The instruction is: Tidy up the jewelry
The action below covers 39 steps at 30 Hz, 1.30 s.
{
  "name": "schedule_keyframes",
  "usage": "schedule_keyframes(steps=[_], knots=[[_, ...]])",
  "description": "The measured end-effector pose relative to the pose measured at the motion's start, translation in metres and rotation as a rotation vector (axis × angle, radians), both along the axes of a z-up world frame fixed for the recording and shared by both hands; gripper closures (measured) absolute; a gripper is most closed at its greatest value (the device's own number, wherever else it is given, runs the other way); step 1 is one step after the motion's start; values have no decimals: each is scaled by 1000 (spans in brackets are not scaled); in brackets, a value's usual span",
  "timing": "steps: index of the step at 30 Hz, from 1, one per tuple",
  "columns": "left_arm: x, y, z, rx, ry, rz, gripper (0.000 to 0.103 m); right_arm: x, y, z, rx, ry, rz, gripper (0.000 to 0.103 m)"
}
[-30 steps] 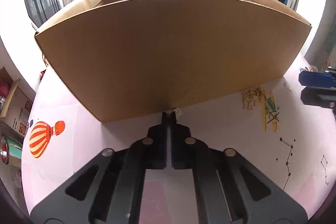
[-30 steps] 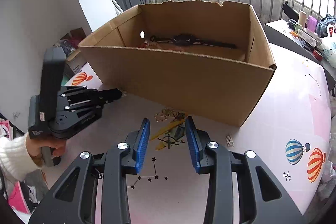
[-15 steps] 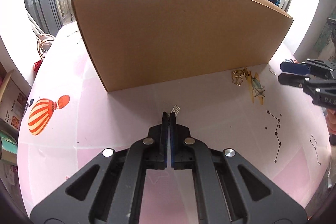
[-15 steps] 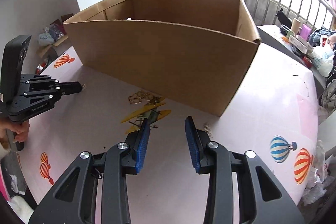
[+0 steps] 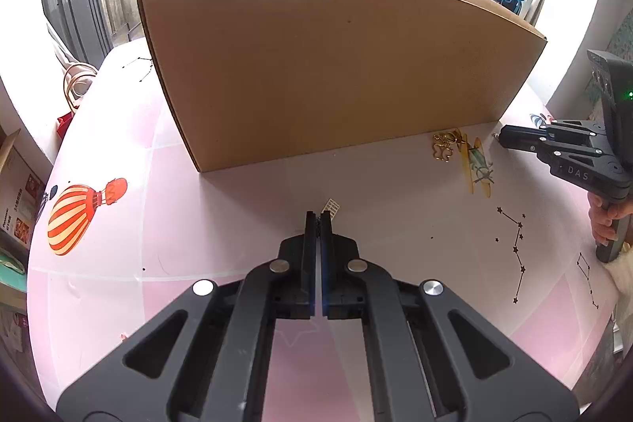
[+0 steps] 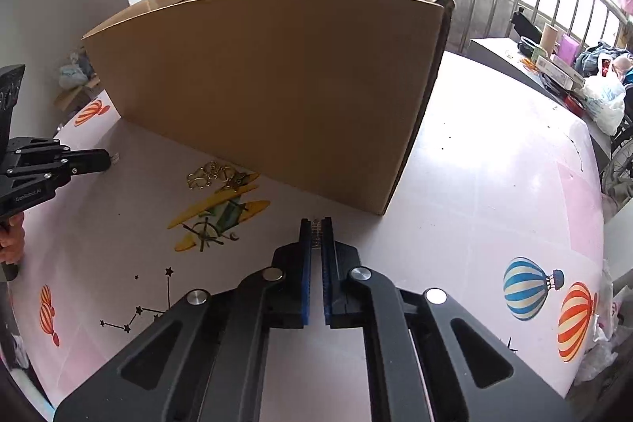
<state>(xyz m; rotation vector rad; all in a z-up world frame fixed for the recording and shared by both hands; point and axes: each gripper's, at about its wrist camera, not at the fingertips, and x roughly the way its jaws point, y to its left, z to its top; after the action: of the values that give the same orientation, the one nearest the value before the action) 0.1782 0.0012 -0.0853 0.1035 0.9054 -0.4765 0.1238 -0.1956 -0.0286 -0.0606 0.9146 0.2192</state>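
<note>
Jewelry: a small silver piece (image 6: 315, 224) is pinched in the closing right claw (image 6: 315, 238) at frame center, while the left claw (image 5: 317, 220) is shut.

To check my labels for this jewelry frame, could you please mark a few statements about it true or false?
1. The right tool is shut on a small silver piece. True.
2. The gold chain lies inside the box. False: it lies on the table, in front of the box.
3. The left tool is wide open. False: it is shut, with another piece at its tips.
4. The box is open at the top. True.
</note>
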Motion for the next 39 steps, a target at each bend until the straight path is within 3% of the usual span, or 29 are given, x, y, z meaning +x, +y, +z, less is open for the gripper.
schedule_keyframes(steps=[3, 13, 21, 25, 31, 36, 39], knots=[[0, 1, 1, -5, 7, 4, 102, 3, -7, -1, 64, 26, -41, 98], [-14, 11, 11, -25, 21, 29, 102, -9, -10, 4, 117, 27, -65, 101], [-19, 16, 22, -20, -7, 51, 102, -33, -1, 31, 76, -72, -68, 101], [-17, 15, 25, -21, -24, 63, 102, -34, -4, 40, 130, -90, -89, 101], [-16, 18, 48, -71, -27, 96, 102, -33, -15, 63, 234, -107, -134, 101], [-31, 14, 73, -76, -66, 66, 102, -40, -17, 77, 284, -94, -115, 101], [-37, 10, 83, -80, -79, 47, 102, -36, -9, 76, 239, -55, -67, 101]])
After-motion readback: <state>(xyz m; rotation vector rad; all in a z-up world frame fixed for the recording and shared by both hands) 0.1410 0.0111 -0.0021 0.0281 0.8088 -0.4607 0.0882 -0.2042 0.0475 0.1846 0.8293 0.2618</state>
